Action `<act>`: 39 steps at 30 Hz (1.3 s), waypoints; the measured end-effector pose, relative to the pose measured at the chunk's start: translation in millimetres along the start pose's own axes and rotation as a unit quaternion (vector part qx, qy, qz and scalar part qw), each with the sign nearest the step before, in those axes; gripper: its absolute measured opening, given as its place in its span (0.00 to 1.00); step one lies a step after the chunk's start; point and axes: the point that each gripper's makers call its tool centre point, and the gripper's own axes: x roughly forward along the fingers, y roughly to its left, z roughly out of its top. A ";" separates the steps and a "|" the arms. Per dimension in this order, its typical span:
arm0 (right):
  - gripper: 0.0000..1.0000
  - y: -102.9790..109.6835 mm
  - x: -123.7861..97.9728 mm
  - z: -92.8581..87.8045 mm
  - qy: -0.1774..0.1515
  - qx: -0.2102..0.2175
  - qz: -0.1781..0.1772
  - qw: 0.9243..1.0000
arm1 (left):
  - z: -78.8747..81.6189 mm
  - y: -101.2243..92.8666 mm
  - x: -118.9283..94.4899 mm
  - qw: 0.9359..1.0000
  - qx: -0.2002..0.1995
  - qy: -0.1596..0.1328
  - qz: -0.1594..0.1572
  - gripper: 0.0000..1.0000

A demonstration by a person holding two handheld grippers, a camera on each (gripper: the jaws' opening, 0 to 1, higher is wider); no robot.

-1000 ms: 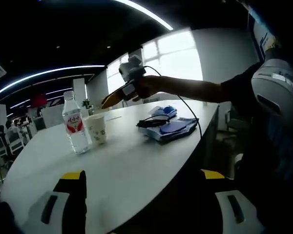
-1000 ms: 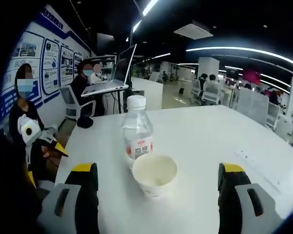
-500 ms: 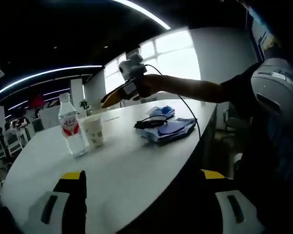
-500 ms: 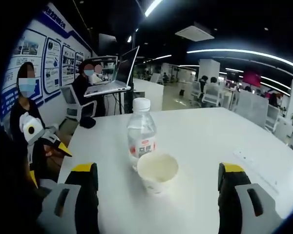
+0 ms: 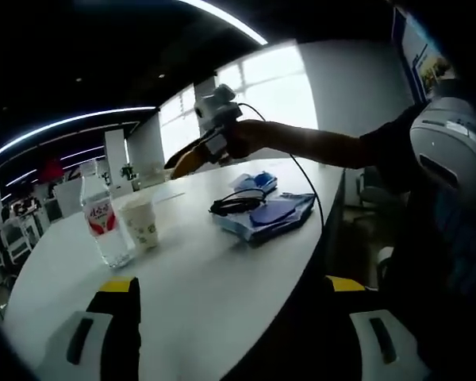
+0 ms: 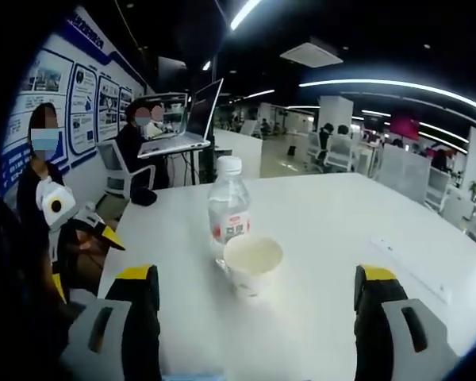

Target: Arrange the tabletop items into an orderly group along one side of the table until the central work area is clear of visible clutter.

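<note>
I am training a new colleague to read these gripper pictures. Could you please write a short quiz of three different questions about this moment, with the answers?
1. True or false: in the right gripper view, the paper cup lies on its side.
2. In the left gripper view, what lies on top of the blue pouch? A) a black cable B) a spoon C) a book
3. Fill in: the water bottle has a white ____ on top.

Key:
1. False; it stands upright on the white table, in front of the bottle.
2. A; the black cable.
3. Cap.
</note>
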 end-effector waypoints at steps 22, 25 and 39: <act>1.00 -27.6 -57.3 -27.4 0.012 0.006 -0.052 0.999 | 40.2 -15.8 45.2 0.998 0.031 -0.014 -0.054 0.94; 1.00 -30.3 -64.4 -33.7 0.014 0.010 -0.058 0.998 | 43.3 -18.9 52.2 0.997 0.034 -0.014 -0.062 0.94; 0.96 -38.1 -87.8 -57.2 0.028 0.024 -0.074 0.997 | 47.0 -27.7 75.2 0.996 0.026 -0.013 -0.087 0.94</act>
